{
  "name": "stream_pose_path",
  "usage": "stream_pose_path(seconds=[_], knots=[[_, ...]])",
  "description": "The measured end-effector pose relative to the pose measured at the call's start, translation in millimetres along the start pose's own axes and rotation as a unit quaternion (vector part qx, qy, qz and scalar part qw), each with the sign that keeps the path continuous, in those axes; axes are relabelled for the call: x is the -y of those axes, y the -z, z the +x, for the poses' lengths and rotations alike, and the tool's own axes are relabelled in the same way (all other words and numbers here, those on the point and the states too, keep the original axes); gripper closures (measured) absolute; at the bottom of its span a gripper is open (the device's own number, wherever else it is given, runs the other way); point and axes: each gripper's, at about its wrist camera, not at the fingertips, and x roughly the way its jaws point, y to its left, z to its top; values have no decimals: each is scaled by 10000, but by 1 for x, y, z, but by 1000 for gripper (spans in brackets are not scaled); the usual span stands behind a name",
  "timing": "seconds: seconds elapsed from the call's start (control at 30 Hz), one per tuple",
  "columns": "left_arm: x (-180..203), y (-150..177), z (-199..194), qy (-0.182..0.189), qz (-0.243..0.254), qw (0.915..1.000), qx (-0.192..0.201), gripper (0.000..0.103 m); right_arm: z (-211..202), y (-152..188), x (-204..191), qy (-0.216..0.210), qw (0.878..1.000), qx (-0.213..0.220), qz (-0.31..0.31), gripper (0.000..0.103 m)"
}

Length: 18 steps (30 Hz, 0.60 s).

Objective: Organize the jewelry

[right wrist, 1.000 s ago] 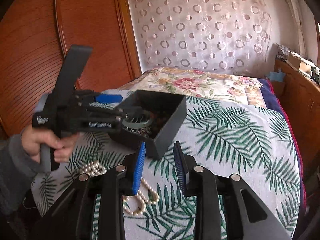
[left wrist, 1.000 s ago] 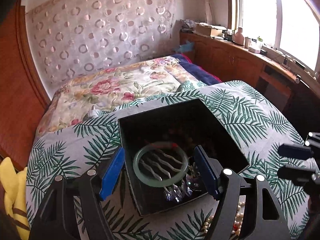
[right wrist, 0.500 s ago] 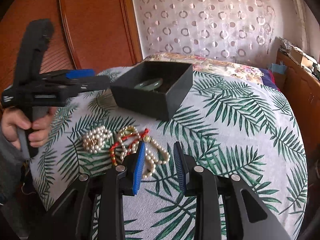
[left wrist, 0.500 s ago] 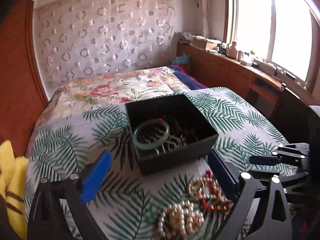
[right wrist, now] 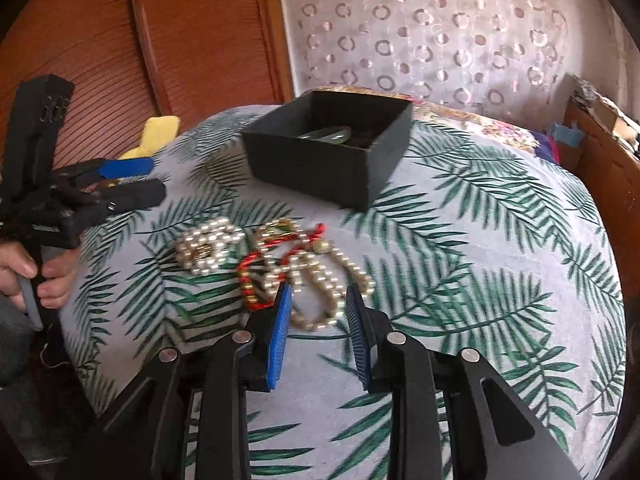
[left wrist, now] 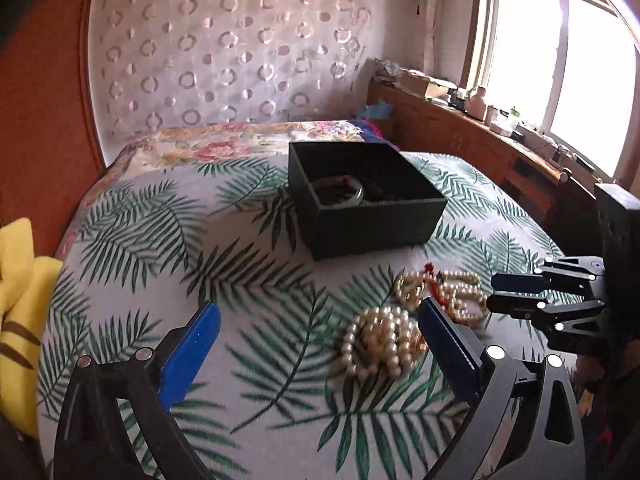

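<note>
A black open box (left wrist: 368,200) (right wrist: 332,144) stands on the leaf-print cloth, with a green jade bangle (left wrist: 340,190) (right wrist: 326,134) inside. In front of it lie a coiled pearl bracelet (left wrist: 380,344) (right wrist: 208,248), a red and gold beaded strand (right wrist: 256,276) (left wrist: 434,286) and a pearl necklace (right wrist: 328,280). My left gripper (left wrist: 320,336) is open and empty, low over the cloth, left of the pearl bracelet. My right gripper (right wrist: 318,312) is partly open and empty, its tips just short of the pearl necklace; it also shows in the left wrist view (left wrist: 516,292).
The cloth-covered table (right wrist: 480,240) drops off at its rounded edges. A yellow cushion (left wrist: 16,288) (right wrist: 154,136) lies at the left. A bed with a floral cover (left wrist: 240,140) is behind, a wooden wardrobe (right wrist: 160,40) left, a windowsill cabinet (left wrist: 500,140) right.
The left gripper released the jade bangle into the box, then pulled back and down. The right gripper moved forward and down toward the pearl necklace.
</note>
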Motion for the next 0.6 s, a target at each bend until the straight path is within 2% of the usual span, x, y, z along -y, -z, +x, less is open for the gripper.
stream_pose_path(seconds=[0.13,0.5,0.53,0.6], knots=[[-2,11,-2,5,-29,10000,-80,8,2,0,-12,-120,9997,-89,-210,76],[1,21,-5,27,28,9999,-153,8,20,-6,-21,-50,9963,-451,-725,77],[2,21,-5,33,17,9999,-158,8,21,-7,-21,-37,9961,-461,-757,79],[2,22,-5,43,12,9998,-176,8,21,-6,-24,72,9952,-457,-864,94]])
